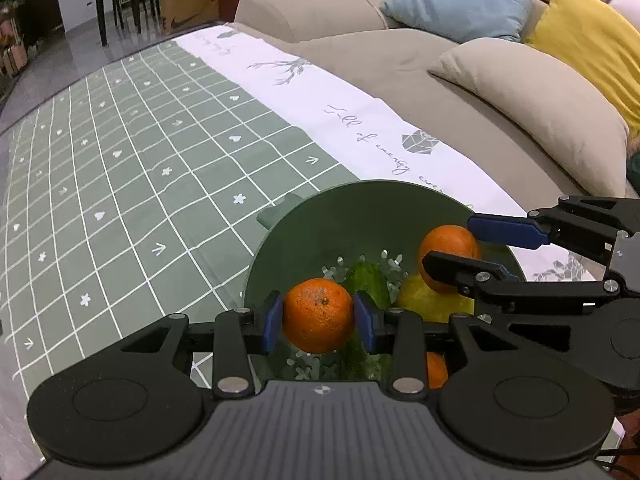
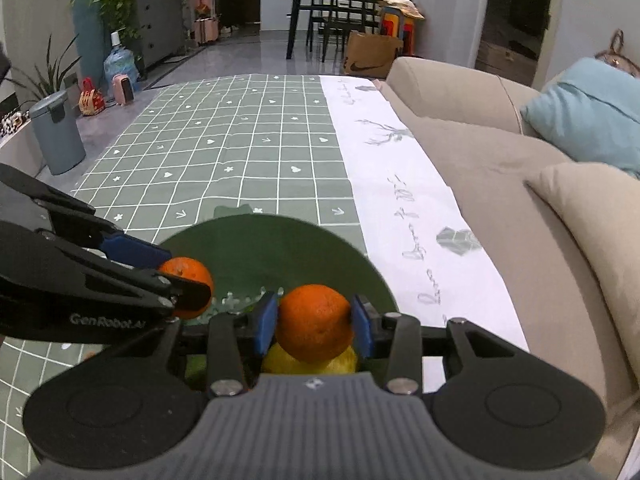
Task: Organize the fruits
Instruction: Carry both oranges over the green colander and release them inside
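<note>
A green colander bowl (image 1: 360, 208) stands on the table near the sofa side. My left gripper (image 1: 319, 318) is shut on an orange (image 1: 318, 314) and holds it over the bowl. My right gripper (image 2: 314, 322) is shut on a second orange (image 2: 314, 322), also over the bowl; it shows in the left wrist view (image 1: 450, 256) too. In the bowl lie a yellow lemon (image 1: 428, 302), a green fruit (image 1: 368, 282) and part of another orange (image 1: 436, 370). The left gripper with its orange (image 2: 188, 282) shows at the left of the right wrist view.
The table has a green checked cloth (image 1: 140, 184) with a white strip (image 1: 340, 108) along the sofa side. A beige sofa (image 1: 520, 96) with blue and yellow cushions runs along the right. A grey bin (image 2: 56, 132) stands on the floor at the left.
</note>
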Action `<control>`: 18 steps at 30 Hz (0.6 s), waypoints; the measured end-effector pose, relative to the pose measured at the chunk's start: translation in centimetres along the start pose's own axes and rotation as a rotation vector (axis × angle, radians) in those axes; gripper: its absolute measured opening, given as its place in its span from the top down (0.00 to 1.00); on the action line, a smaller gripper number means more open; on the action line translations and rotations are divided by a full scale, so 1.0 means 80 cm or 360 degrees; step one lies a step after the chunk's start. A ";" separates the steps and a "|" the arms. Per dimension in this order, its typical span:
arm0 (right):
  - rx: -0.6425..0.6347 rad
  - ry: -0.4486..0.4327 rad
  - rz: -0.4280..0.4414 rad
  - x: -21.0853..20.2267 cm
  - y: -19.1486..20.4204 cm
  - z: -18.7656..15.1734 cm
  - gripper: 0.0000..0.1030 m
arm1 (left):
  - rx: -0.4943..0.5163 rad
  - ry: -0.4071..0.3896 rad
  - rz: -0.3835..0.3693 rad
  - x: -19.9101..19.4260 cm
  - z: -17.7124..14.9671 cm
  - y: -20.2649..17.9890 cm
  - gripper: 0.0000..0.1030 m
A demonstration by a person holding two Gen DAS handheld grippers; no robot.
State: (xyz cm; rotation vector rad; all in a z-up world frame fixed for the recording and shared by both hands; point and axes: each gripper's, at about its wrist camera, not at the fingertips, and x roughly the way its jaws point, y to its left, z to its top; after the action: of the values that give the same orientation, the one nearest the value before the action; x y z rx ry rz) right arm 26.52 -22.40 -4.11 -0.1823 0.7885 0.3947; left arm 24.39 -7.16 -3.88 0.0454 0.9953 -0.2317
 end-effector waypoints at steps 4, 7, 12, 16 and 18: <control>-0.0009 -0.0002 0.0019 0.010 -0.003 0.005 0.64 | -0.0012 0.0017 0.0001 0.008 0.002 0.005 0.57; 0.0003 -0.0002 0.0031 0.013 -0.003 0.006 0.64 | -0.0018 0.0039 0.0009 0.012 0.000 0.008 0.57; 0.0007 0.0003 0.0029 0.014 0.001 0.009 0.64 | -0.0027 0.0025 0.0012 0.010 -0.002 0.011 0.55; -0.0003 0.0006 0.0016 0.009 0.003 0.009 0.64 | -0.0032 0.0015 0.0007 0.002 -0.002 0.013 0.52; -0.0005 -0.0003 0.0009 0.004 0.005 0.010 0.64 | -0.0036 -0.0006 0.0008 -0.007 -0.003 0.013 0.50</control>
State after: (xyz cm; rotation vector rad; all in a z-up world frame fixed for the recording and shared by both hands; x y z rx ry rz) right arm 27.07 -21.74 -3.80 -0.1828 0.7864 0.4017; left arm 24.10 -6.00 -3.63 0.0270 0.9939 -0.2156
